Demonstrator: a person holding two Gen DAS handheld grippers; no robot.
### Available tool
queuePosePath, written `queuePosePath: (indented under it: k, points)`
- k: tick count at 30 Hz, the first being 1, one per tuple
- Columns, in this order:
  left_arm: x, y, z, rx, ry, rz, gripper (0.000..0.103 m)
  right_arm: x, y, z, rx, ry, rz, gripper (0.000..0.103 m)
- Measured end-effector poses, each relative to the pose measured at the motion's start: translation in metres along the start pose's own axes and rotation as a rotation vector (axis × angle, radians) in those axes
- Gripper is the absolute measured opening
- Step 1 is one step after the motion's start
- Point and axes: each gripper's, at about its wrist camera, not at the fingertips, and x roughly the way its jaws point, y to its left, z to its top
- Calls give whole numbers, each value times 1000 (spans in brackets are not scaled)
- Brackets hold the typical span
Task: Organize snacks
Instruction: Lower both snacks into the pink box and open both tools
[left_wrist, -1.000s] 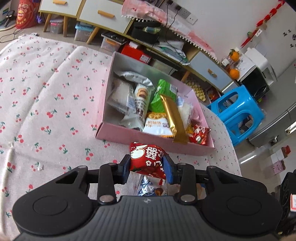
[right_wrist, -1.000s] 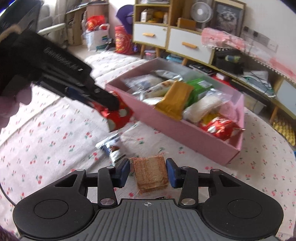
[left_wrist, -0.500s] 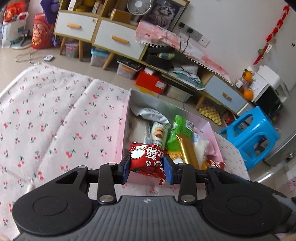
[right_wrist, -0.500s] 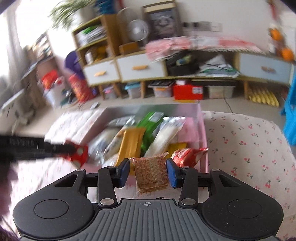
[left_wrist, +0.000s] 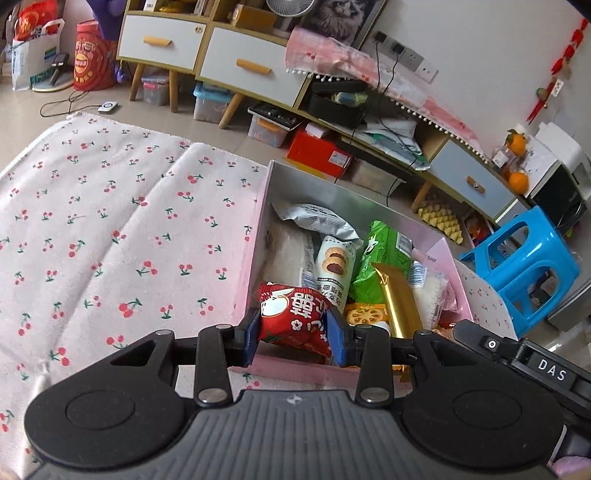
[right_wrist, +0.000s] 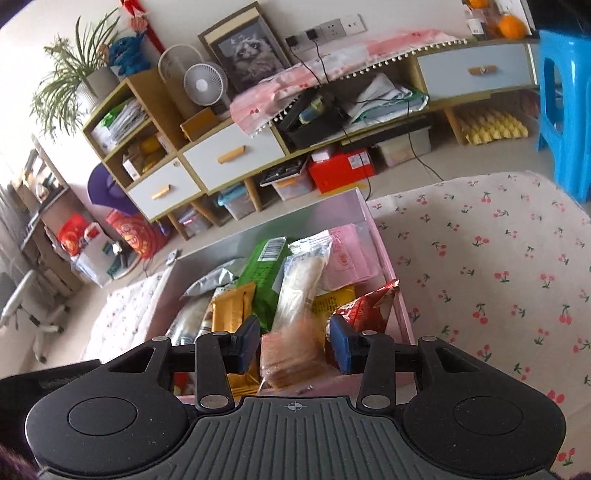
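Lettering reading "DAS" marks the black body of the right gripper (left_wrist: 546, 369) where it edges into the left wrist view, and white Chinese characters cross the red snack packet (left_wrist: 293, 322) pinched between the blue fingers (left_wrist: 248, 334) of the left gripper (left_wrist: 294, 338). Those fingers stand narrowly apart, pressed on both sides of the packet, which hangs over the near wall of the pink box (left_wrist: 295, 367). Inside lie a green packet (left_wrist: 384, 258), a gold bar (left_wrist: 400, 310), a biscuit pack printed with round biscuits (left_wrist: 334, 264) and a grey pouch (left_wrist: 317, 218). In the right wrist view a clear-wrapped brown cracker pack (right_wrist: 291, 356) sits between the right gripper's fingers (right_wrist: 341, 343), blurred, with gaps showing on either side; whether the pads grip it cannot be told. It hangs above the box's near end, beside a red packet (right_wrist: 364, 306). The box rests on a cherry-print cloth (left_wrist: 110, 240).
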Motion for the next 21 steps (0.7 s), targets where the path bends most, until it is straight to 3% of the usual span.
queuePosePath:
  k: [7, 10, 13, 18, 21]
  points:
    - [-5, -7, -1, 34, -8, -28, 44, -2, -3, 2, 30, 13, 30, 47]
    - [-7, -10, -2, 66, -12, -12, 59, -5, -3, 4, 30, 12, 31, 55]
    - [-9, -12, -5, 85, -13, -12, 65, -8, -2, 5, 26, 22, 39, 68]
    - [-19, -23, -8, 154, -38, -6, 84, -20, 2, 3, -20, 46, 54, 80]
    - [-29, -28, -13, 199, -47, -5, 88, -30, 2, 0, -61, 61, 49, 84]
